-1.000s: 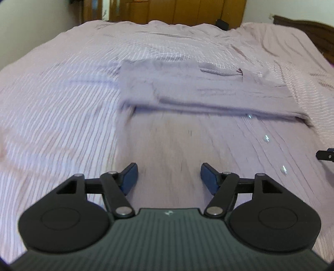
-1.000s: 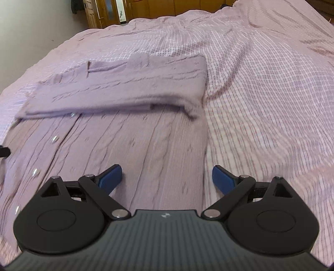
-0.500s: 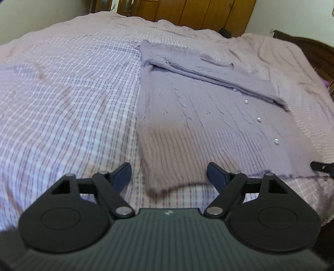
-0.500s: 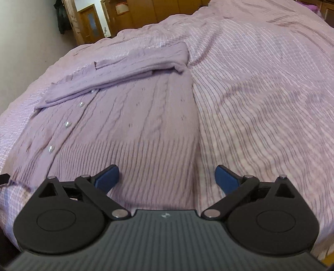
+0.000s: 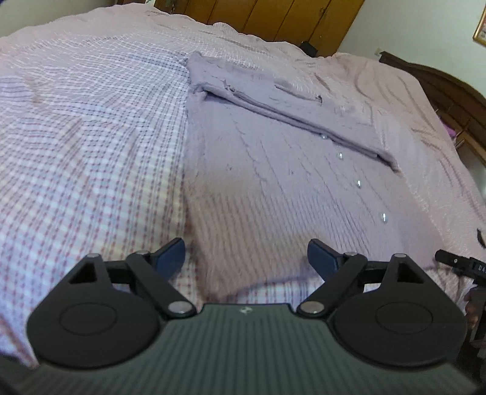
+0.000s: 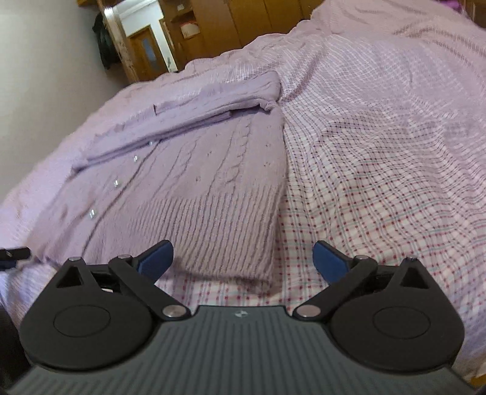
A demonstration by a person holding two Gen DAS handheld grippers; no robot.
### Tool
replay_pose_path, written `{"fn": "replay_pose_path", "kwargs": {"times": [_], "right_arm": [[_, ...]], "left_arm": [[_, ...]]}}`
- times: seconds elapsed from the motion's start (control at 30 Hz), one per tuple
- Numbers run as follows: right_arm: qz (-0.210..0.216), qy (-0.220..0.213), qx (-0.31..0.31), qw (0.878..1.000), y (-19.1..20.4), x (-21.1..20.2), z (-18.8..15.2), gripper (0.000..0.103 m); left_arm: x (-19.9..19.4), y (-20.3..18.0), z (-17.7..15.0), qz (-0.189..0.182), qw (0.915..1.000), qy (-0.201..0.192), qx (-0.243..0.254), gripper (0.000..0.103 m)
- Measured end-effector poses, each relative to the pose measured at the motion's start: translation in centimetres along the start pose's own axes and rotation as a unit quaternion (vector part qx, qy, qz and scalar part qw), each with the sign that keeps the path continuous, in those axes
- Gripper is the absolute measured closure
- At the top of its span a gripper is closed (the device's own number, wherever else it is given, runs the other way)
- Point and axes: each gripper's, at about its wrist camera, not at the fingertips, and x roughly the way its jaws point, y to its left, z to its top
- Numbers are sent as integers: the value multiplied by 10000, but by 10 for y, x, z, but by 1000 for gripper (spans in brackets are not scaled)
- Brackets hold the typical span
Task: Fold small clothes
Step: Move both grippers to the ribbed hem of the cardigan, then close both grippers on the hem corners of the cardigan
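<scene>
A lilac cable-knit cardigan (image 5: pixel 273 170) lies flat on the bed, its sleeves folded across the top and a row of small buttons down the front. My left gripper (image 5: pixel 246 261) hovers just above the hem's left corner, its jaws opening with nothing pressed between the blue pads. In the right wrist view the same cardigan (image 6: pixel 194 182) shows, and my right gripper (image 6: pixel 243 261) stands open over the hem's right corner, holding nothing. The ribbed hem lies on the bed between each pair of fingers.
A pink checked bedsheet (image 5: pixel 85 136) covers the whole bed (image 6: pixel 379 152). Wooden wardrobes (image 5: pixel 273 18) stand behind, a dark headboard (image 5: pixel 449 97) at the right. The tip of the other gripper (image 5: pixel 455 264) shows at the right edge.
Both grippers have pulled back from over the cardigan's middle to its hem, so the bottom edge now shows. The left jaws have spread wider.
</scene>
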Motion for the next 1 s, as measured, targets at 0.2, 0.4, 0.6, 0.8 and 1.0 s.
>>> {"fn": "replay_pose_path", "kwargs": {"times": [0.2,0.4,0.6,0.8,1.0], "right_arm": [[194,26,259,9995,3,5,6,6],[454,-89,575,9973,3,-5,-8,19],[464,-79,770,9959,-6,0,-2,36],[282,-74,550,9981,-4,7,1,60],[410,-99,821,9957,-14,5,-1,94]], "left_arm": [[7,0,5,-535,9981,21,-319,28],[-11,5,-16,-422,9983,-124,-385,56],[-2,5,-9,-242,9985,-163,-454,57],[3,0,-4,-14,9996,-187,-210,82],[-6,14,-6,-277,9975,-286,-577,90]]}}
